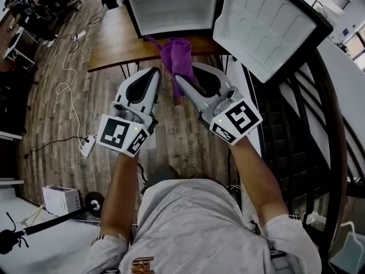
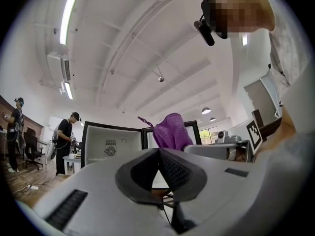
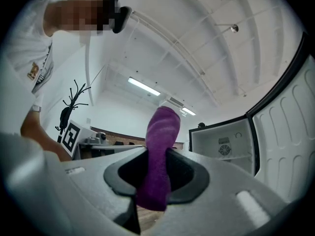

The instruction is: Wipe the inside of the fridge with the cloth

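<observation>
The small fridge (image 1: pixel 171 4) stands open on a wooden table (image 1: pixel 114 44), its white inside bare and its door (image 1: pixel 268 27) swung out to the right. A purple cloth (image 1: pixel 178 59) hangs in front of the table edge, pinched in my right gripper (image 1: pixel 181 81). In the right gripper view the cloth (image 3: pixel 164 127) stands up between the jaws of that gripper (image 3: pixel 156 154), with the fridge (image 3: pixel 224 146) behind it. My left gripper (image 1: pixel 151 74) is just left of the cloth, shut and empty. Its jaws (image 2: pixel 158 151) meet, with the cloth (image 2: pixel 171 131) beyond them.
Both grippers hover over wood floor short of the table. Cables and a power strip (image 1: pixel 88 145) lie at the left, with a white appliance (image 1: pixel 61 200) lower left. A dark stair railing (image 1: pixel 319 124) curves along the right. Other people (image 2: pixel 64 136) stand far off.
</observation>
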`<state>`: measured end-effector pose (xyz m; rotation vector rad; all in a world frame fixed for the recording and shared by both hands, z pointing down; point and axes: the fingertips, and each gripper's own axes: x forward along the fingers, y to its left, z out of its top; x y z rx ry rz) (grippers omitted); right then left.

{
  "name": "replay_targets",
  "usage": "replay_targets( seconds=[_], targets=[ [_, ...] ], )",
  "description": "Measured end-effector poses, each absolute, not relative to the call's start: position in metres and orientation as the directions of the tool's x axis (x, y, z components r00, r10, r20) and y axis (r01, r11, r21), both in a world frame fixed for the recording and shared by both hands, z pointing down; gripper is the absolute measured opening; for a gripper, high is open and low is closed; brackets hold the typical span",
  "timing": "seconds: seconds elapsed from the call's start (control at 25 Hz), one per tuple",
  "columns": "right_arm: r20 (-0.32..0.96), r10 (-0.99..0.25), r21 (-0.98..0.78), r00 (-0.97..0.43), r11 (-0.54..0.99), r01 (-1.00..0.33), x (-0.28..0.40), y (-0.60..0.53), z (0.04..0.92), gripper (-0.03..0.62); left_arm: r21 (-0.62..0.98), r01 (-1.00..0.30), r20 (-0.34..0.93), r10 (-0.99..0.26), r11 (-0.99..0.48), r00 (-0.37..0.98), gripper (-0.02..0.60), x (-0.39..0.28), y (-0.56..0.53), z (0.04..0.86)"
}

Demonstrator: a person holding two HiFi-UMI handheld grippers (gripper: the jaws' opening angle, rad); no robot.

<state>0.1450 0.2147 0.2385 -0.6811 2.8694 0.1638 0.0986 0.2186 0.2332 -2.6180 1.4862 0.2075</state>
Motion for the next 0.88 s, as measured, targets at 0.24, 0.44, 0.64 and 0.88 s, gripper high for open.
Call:
replay_targets(
  seconds=[0.24,0.44,0.64,0.88],
  targets=[
    [-0.191,-0.422,0.064,-0.887,0.896,-0.44,0.143,0.191,0.246,0.106,-0.035,-0.879,-0.184,-0.861,-0.476,0.473,0.0,0.091,0.193,0.239],
    [-0.179,-0.421,0.08,-0.889,0.895,-0.439,0.13,0.159,0.249,0.106,-0.038,-0.883,-0.202,-0.861,-0.469,0.466,0.0,0.076,0.158,0.24],
    [-0.157,-0.437,0.093,-0.886,0.886,-0.453,0.102,0.121,0.253,0.106,-0.032,-0.878,-0.214,-0.855,-0.477,0.472,0.0,0.048,0.117,0.244],
    [-0.135,-0.467,0.099,-0.874,0.871,-0.481,0.057,0.063,0.253,0.106,-0.031,-0.862,-0.212,-0.839,-0.506,0.5,0.0,0.004,0.055,0.246]
  ],
)
